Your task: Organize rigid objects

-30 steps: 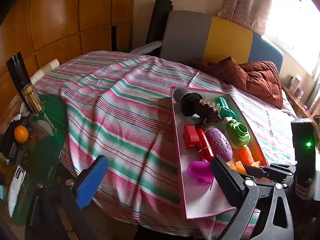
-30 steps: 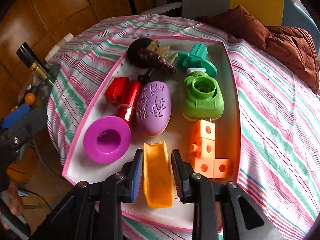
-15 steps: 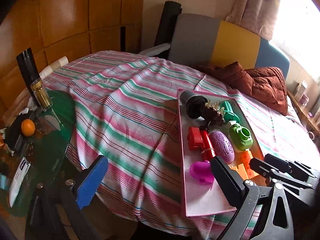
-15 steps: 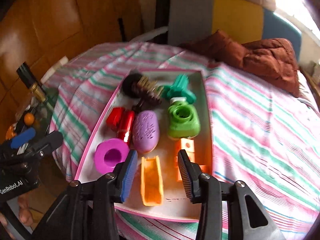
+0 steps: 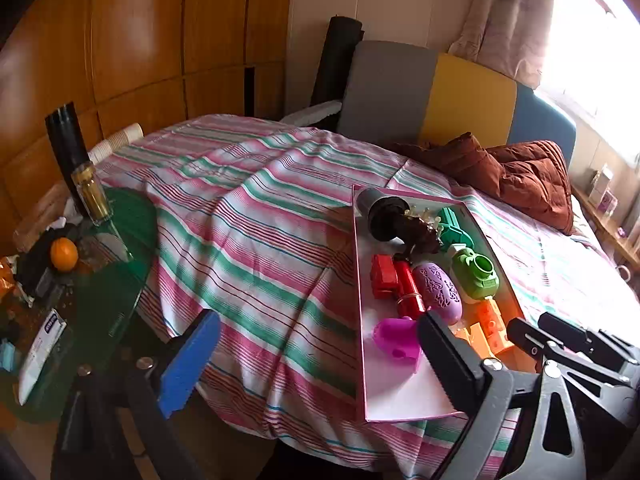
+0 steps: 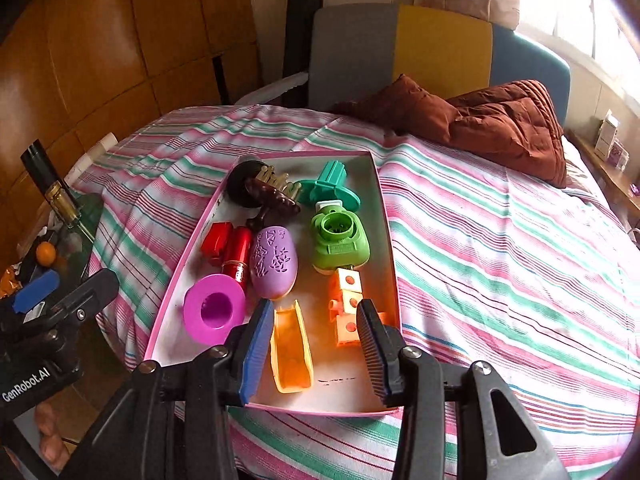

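Release looks like the step in hand: the right gripper stands with jaws apart, having just been opening, over the orange chute that lies free between them at the near end of the pink tray. Next it should lift clear without knocking the orange blocks beside it. Farther left, the left gripper hangs wide and empty over the striped bedspread; only its view shows the green side table, while the right view alone shows the chute.

Glossy plastic orange chute lies between the jaws; beyond them, striped cloth bedsheet, smooth lacquered wood wall panels.
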A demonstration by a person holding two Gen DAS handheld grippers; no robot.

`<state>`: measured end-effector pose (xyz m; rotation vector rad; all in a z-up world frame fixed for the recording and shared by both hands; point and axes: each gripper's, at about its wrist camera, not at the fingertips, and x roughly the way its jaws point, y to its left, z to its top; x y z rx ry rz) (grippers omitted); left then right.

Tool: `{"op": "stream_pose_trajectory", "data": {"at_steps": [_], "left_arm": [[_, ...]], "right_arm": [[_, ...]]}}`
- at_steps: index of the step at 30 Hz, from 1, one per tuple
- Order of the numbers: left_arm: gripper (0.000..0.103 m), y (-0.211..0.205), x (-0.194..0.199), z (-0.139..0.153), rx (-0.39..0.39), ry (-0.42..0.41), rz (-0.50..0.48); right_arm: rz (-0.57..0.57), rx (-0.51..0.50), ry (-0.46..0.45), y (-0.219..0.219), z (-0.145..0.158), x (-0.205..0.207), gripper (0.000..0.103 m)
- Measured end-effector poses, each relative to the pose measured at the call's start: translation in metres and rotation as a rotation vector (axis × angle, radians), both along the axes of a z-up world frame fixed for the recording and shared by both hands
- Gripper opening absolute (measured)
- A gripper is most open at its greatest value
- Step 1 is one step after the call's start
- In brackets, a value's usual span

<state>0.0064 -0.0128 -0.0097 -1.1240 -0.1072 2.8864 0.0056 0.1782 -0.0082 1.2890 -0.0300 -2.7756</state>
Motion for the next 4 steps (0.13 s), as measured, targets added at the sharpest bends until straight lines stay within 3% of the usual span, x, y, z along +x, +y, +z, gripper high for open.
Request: {"op": "stream_pose_trajectory", "data": {"at_steps": [4], "left_arm": [[0.099,0.0014,0.0022,0.0018,0.003,0.003,-0.015]], "right_arm": [[-0.002,0.013,0.021,-0.0037,0.0020,0.0018,0.043]]}}
